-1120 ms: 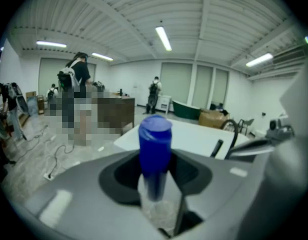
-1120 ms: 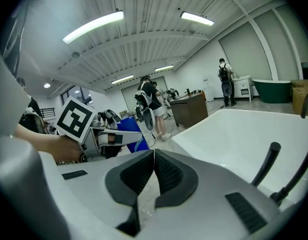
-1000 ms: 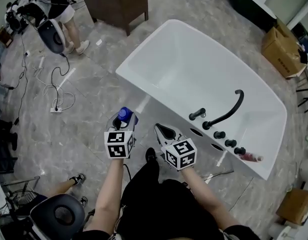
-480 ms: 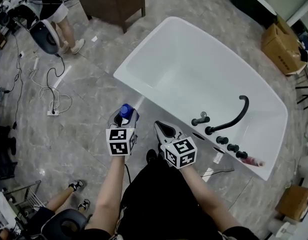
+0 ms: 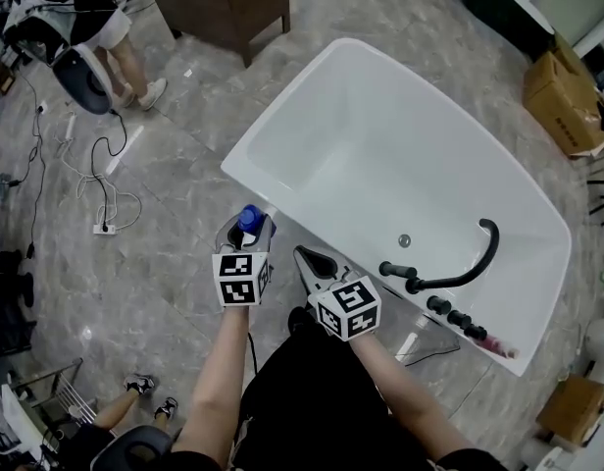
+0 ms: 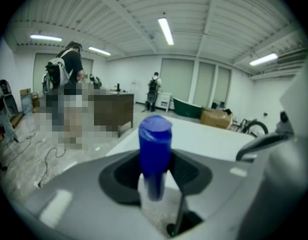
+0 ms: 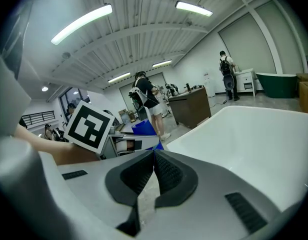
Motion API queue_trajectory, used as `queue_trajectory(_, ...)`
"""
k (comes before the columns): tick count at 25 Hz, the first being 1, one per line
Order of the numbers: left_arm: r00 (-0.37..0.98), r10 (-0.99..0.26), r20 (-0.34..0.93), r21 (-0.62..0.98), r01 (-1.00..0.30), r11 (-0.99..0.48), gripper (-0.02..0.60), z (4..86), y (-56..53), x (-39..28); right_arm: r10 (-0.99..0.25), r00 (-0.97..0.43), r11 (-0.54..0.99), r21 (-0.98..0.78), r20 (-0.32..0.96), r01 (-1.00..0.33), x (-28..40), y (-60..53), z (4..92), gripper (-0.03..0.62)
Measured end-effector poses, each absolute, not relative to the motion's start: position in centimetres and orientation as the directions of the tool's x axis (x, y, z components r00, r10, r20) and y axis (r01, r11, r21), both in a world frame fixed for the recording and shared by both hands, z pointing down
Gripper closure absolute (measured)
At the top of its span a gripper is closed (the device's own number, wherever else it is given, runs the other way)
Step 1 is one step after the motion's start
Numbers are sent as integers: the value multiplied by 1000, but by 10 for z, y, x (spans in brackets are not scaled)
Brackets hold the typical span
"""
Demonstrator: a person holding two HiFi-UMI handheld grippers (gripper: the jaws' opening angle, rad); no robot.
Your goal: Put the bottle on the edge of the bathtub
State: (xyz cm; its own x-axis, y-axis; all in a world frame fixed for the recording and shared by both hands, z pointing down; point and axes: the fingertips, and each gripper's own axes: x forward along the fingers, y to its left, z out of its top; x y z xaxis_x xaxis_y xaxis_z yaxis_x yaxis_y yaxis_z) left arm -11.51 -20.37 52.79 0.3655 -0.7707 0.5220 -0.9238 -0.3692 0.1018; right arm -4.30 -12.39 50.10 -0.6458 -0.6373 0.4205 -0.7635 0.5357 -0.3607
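**Bottle not yet over the rim**

The bathtub (image 5: 380, 135) lay just ahead. Your left gripper (image 5: 245, 234) clamped the blue-capped bottle (image 5: 249, 218) upright, over the floor beside the near rim. Your right gripper (image 5: 307, 261) was closed and empty. Letting go early or off-centre risked the bottle toppling off.

No word, brand or number can be read; only square patterns (image 5: 237, 280) are shown on the left gripper (image 5: 246, 226) and right gripper (image 5: 306, 257).
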Motion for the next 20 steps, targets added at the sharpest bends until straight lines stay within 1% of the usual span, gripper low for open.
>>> queue_trajectory(8, 329, -779, 534, 91, -938, -333, 421, 550, -262, -112, -603, -654, 543, -366, 456, -756, -38, -173, 525, 591)
queue_trajectory(20, 283, -795, 536, 46, -950, -308, 421, 579, -326, -120, -603, -632, 516, -366, 486, -774, -31, -224, 554, 591)
